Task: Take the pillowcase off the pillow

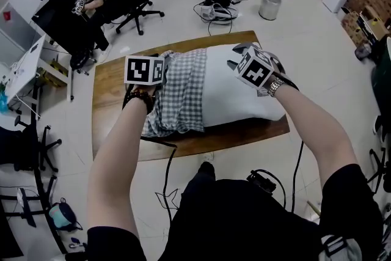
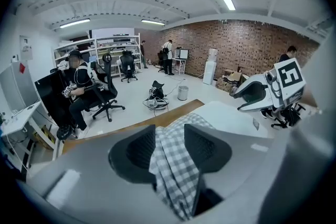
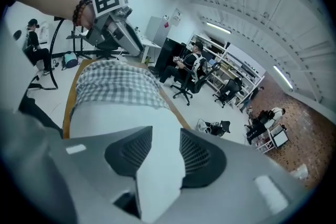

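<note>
Wooden surface mid-frame; left claw pinching checked pillowcase; right claw pinching white pillow, bare end.

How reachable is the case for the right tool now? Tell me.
Probably not yet. The right tool is clamped on the pillow at its bare end, while the case is bunched at the other end, in the left tool. Nothing lies between; it would have to let go first.
</note>
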